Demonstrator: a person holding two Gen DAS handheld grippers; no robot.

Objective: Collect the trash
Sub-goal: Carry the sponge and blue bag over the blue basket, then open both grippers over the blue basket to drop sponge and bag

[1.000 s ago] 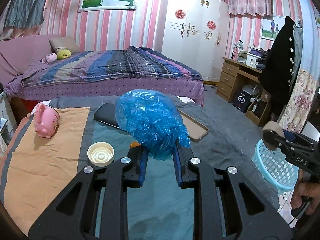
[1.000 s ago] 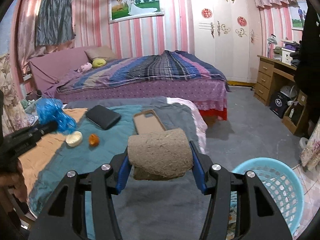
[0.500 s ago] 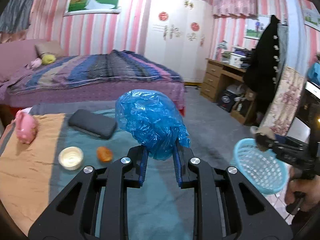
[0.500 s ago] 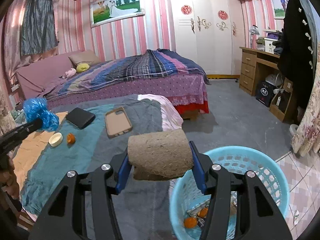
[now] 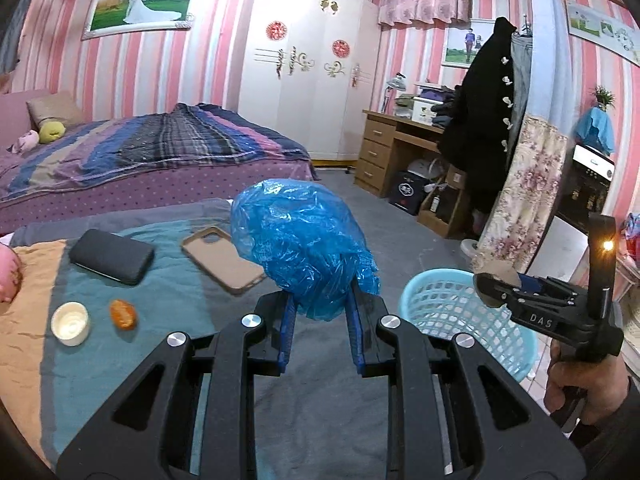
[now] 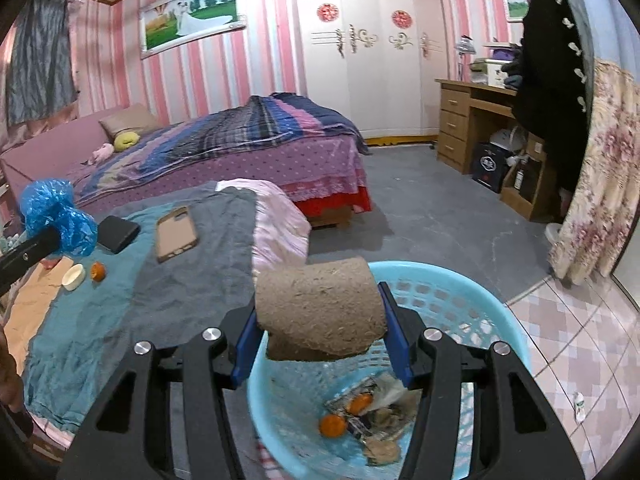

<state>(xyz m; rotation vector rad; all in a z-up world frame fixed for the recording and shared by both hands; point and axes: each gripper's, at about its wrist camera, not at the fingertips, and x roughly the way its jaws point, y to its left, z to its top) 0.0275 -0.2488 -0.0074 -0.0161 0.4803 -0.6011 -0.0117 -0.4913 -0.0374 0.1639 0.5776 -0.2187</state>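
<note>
Right wrist view: right tongs [image 6: 320, 316] grip the brown cardboard roll [image 6: 318, 312], axis crosswise, directly above the blue basket [image 6: 496, 316]. Left tongs [image 5: 322, 312], clamping a crumpled blue plastic bag [image 5: 300, 240], sit farther off, basket to their right.

A home bedroom: made bed [image 5: 152, 152], white wardrobe [image 5: 308, 80], wooden desk [image 5: 396, 148] (pink striped walls, framed wedding photo [image 5: 140, 4]).

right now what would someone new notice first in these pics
The crumpled blue plastic bag clamped in the left tool, above the bed cover. Next, the brown cardboard roll gripped by the right tool directly over the light blue basket, which already holds wrappers and orange peel.
</note>
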